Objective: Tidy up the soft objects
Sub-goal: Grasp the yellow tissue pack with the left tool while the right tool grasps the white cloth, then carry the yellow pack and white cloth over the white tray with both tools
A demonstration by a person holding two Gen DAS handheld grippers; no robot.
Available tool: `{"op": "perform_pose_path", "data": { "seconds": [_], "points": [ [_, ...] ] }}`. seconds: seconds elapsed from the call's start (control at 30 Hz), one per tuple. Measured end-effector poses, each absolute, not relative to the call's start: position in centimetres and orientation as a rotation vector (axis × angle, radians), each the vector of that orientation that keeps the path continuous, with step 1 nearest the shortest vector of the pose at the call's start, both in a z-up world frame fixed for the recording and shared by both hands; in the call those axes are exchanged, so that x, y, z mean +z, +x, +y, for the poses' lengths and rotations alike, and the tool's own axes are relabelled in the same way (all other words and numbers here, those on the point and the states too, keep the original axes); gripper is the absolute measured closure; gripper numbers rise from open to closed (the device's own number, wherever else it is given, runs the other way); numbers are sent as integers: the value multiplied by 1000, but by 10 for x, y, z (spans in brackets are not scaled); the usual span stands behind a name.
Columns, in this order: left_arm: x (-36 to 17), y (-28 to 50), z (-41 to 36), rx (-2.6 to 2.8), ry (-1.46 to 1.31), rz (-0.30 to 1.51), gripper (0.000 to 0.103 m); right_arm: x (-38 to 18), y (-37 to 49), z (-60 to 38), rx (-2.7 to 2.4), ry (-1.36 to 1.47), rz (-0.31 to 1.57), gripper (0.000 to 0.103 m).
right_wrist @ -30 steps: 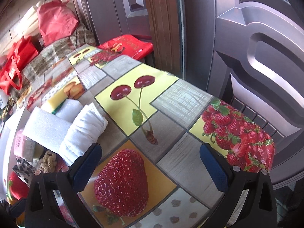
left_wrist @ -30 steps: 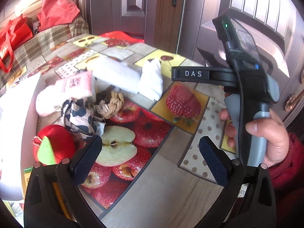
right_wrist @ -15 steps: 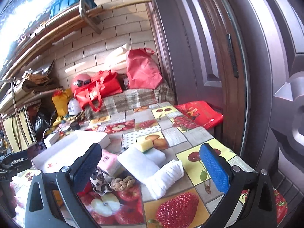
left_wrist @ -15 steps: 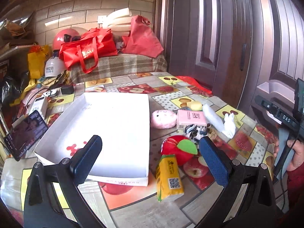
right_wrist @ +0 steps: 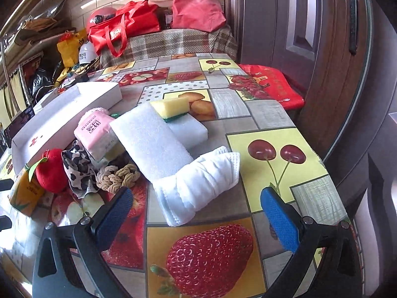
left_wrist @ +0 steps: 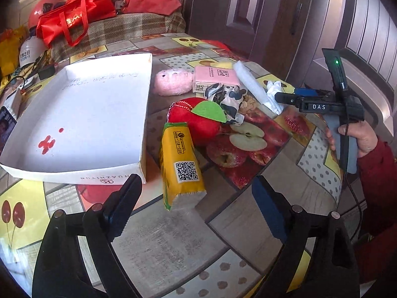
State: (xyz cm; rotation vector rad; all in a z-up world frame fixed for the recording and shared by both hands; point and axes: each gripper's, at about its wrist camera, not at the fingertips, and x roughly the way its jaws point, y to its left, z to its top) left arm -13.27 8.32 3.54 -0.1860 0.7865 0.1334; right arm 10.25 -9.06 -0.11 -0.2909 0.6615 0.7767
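Two hand-held grippers hover empty: left gripper [left_wrist: 196,198], jaws apart and just narrowing, faces the yellow pack [left_wrist: 180,159] ahead, likely lining up; right gripper [right_wrist: 196,213], agape, faces the towel [right_wrist: 198,183].

So on the table [left_wrist: 158,243] the empty box lid [left_wrist: 82,121] sits left, tissue pack [left_wrist: 180,159] just right of it, plush apple [left_wrist: 196,121] behind that, rolled towel [right_wrist: 198,186] farthest right.
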Motion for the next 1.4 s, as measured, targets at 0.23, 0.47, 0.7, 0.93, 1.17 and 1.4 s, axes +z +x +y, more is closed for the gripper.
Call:
{"op": "perform_pose_path", "data": {
  "seconds": [0.23,0.47,0.7,0.93,1.17,1.4],
  "points": [
    [30,-103,80,124,-125,845,19,-13,124,-74,824,-308,768,32],
    [19,-100,79,102,-120,861,80,-2,112,-102,878,-237,720,51],
    [41,-120,70,122,-46,694,80,35,82,-125,892,-128,494,51],
    [62,-154,87,353,-6,416,79,52,41,-121,897,-41,192,51],
    [65,-180,119,548,-25,328,79,39,24,-100,944,-11,193,51],
    [60,-200,162,669,-146,311,79,38,3,-74,1017,-28,171,51]
  ]
}}
